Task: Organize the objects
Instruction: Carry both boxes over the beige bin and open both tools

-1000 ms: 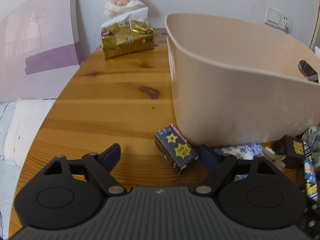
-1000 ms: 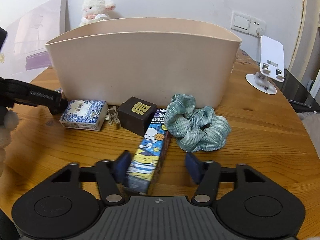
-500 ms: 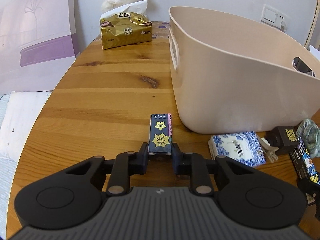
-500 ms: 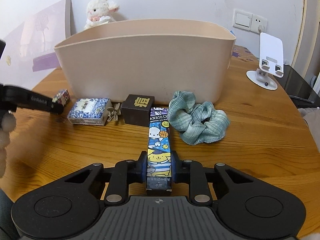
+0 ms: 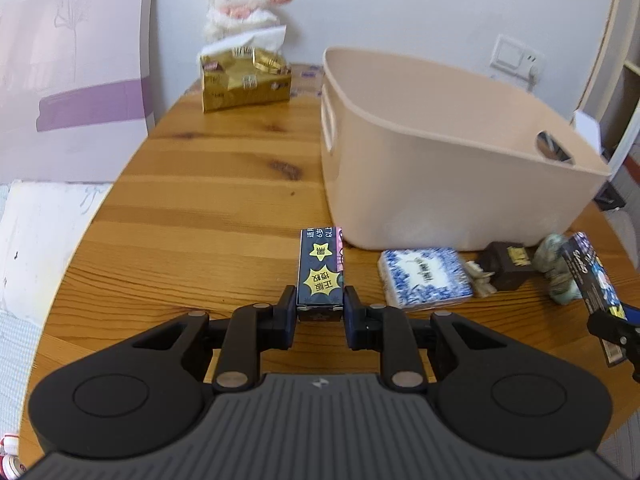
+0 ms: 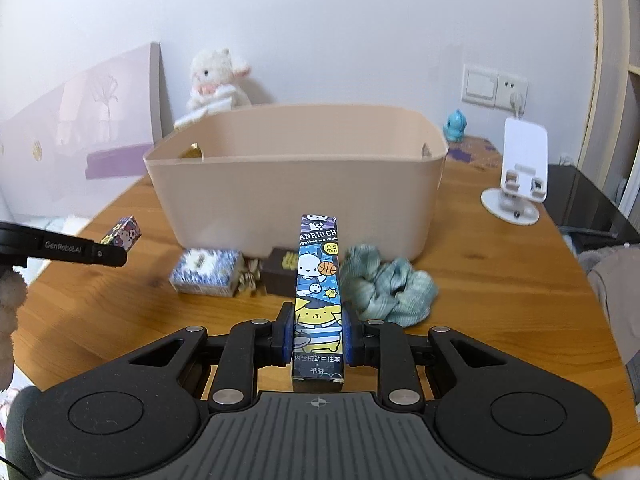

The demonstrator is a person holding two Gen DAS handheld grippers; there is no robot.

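Note:
My left gripper (image 5: pixel 320 312) is shut on a small dark box with yellow stars (image 5: pixel 321 268), held above the table left of the beige bin (image 5: pixel 440 160). The same box shows in the right wrist view (image 6: pixel 122 232). My right gripper (image 6: pixel 317 336) is shut on a long cartoon pen box (image 6: pixel 318 280), lifted in front of the bin (image 6: pixel 296 184). That pen box also shows in the left wrist view (image 5: pixel 592 276). A blue-white tissue pack (image 6: pixel 208 270), a dark brown cube (image 6: pixel 282 270) and a green scrunchie (image 6: pixel 388 286) lie on the table before the bin.
A gold tissue box (image 5: pixel 244 80) and a plush lamb (image 5: pixel 244 4) stand at the far table edge. A white phone stand (image 6: pixel 518 176) is at the right. A small clip (image 6: pixel 250 276) lies between tissue pack and cube. The round wooden table (image 5: pixel 200 200) drops off at left.
Both grippers went from open to shut on their boxes, then lifted them off the table and rose above it.

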